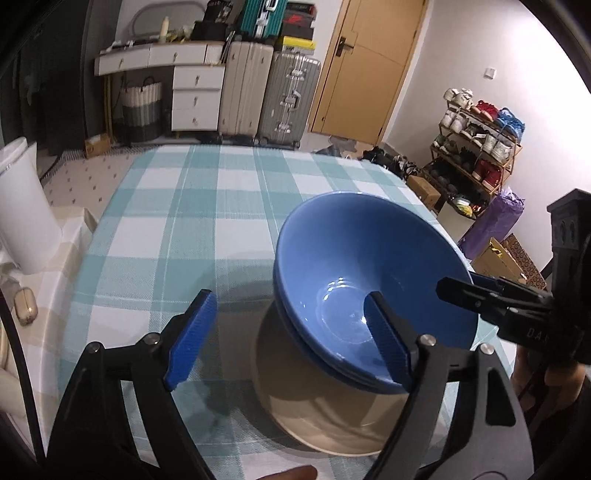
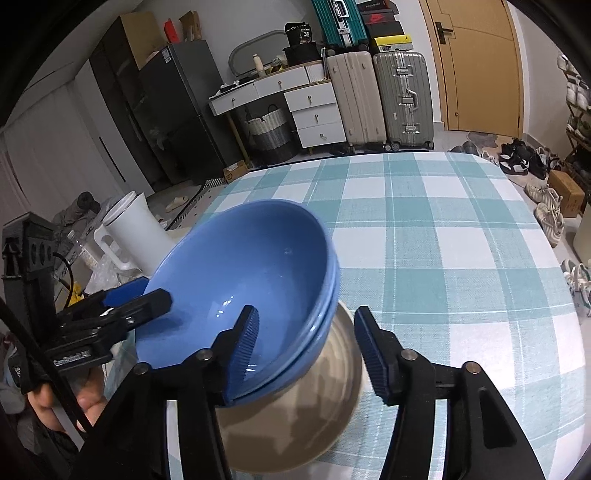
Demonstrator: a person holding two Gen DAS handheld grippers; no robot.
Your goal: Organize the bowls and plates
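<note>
Releasing now: our left gripper (image 1: 291, 339) and right gripper (image 2: 306, 350) both stand unclenched astride opposite rims of the nested glossy blue ceramic bowls (image 1: 369, 280), pads clear. Stack sits tilted on the round beige plate (image 1: 325, 424) on the teal-checked tablecloth (image 1: 184, 221). We should withdraw straight back, avoiding rims, and check it settles level.

left gripper (image 2: 125, 295) body: "GenRobot.AI"
right gripper (image 1: 458, 286) body: "DA…", cut off
black bag (image 2: 301, 35): "36"
</note>
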